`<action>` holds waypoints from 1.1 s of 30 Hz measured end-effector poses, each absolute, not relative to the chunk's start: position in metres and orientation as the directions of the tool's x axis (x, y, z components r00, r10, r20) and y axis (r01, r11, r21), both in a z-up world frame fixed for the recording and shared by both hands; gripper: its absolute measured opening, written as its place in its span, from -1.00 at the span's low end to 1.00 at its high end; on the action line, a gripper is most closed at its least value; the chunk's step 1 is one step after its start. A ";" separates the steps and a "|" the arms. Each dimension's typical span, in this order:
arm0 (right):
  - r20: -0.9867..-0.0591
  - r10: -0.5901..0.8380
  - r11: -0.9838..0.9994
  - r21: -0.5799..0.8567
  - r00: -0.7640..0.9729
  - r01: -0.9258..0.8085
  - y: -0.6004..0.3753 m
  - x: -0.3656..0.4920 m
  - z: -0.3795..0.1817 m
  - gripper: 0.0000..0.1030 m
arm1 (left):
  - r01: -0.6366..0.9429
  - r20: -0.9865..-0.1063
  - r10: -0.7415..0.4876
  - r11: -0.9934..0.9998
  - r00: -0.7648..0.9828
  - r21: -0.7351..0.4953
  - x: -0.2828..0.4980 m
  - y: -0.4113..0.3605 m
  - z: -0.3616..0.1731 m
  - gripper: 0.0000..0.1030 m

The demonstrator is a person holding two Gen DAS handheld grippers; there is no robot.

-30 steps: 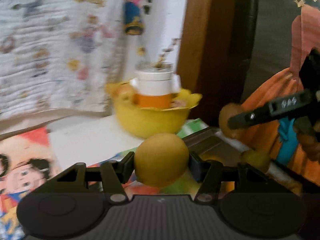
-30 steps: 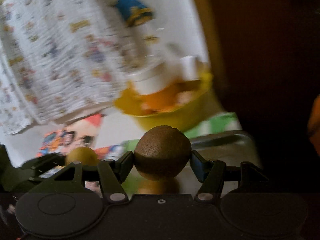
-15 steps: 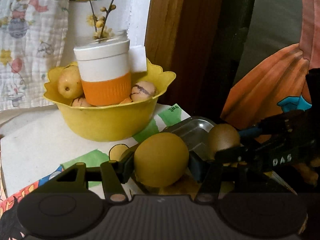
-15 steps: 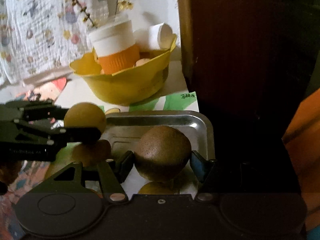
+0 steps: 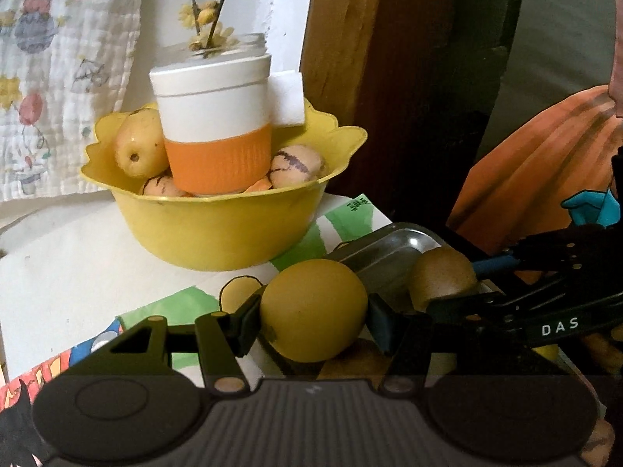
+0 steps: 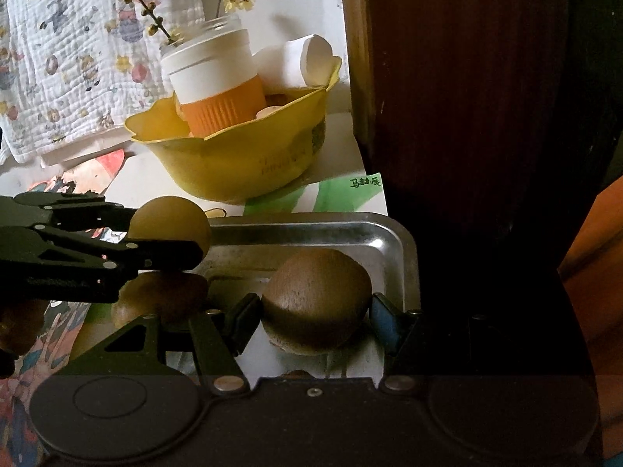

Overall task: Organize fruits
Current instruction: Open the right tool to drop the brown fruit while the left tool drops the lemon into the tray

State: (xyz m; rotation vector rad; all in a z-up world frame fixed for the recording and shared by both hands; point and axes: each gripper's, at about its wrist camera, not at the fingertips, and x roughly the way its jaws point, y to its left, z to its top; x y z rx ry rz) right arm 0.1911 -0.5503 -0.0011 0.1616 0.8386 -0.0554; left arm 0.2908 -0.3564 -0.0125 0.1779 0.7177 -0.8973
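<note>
My left gripper (image 5: 313, 317) is shut on a round yellow-brown fruit (image 5: 313, 311), held just over the near left corner of a steel tray (image 5: 393, 249). My right gripper (image 6: 315, 311) is shut on a darker brown fruit (image 6: 317, 299), low inside the steel tray (image 6: 311, 229) near its right side. In the right wrist view the left gripper (image 6: 183, 251) comes in from the left with its yellow-brown fruit (image 6: 169, 222). Another brown fruit (image 6: 163, 299) lies in the tray under it. In the left wrist view the right gripper's brown fruit (image 5: 444, 278) shows at the right.
A yellow bowl (image 5: 218, 225) behind the tray holds an orange and white cup (image 5: 216, 128), a yellow pear (image 5: 140, 144) and several striped fruits. A dark wooden post (image 6: 467, 116) stands right of the tray. A quilt (image 5: 58, 58) hangs at the back left. An orange garment (image 5: 537, 167) is at the right.
Both grippers have come down and closer to the tray and bowl, each still holding its fruit. The views went from blurred to steady.
</note>
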 end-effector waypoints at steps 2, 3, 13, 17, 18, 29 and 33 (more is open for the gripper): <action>-0.741 0.009 0.987 0.114 0.672 0.113 -0.549 0.191 -0.002 0.24 | 0.765 -0.639 -0.648 0.628 0.415 -0.140 0.291 -0.356 -0.013 0.19; -0.739 0.006 0.987 0.112 0.674 0.115 -0.549 0.191 -0.002 0.24 | 0.765 -0.641 -0.644 0.630 0.417 -0.136 0.291 -0.356 -0.014 0.19; -0.733 -0.018 0.984 0.106 0.680 0.141 -0.546 0.187 -0.002 0.26 | 0.745 -0.654 -0.622 0.654 0.430 -0.133 0.292 -0.354 -0.016 0.21; -0.718 -0.045 0.984 0.089 0.694 0.156 -0.545 0.183 0.002 0.39 | 0.747 -0.653 -0.616 0.655 0.440 -0.114 0.286 -0.353 -0.013 0.42; -0.714 -0.046 0.983 0.092 0.699 0.160 -0.545 0.182 0.003 0.41 | 0.746 -0.650 -0.619 0.656 0.442 -0.117 0.285 -0.352 -0.013 0.44; -0.655 -0.127 0.978 0.041 0.745 0.202 -0.533 0.162 0.013 0.75 | 0.727 -0.611 -0.616 0.680 0.497 -0.093 0.267 -0.331 0.004 0.79; -0.629 -0.167 0.972 0.024 0.759 0.233 -0.530 0.149 0.020 0.85 | 0.715 -0.571 -0.619 0.695 0.540 -0.077 0.257 -0.317 0.014 0.97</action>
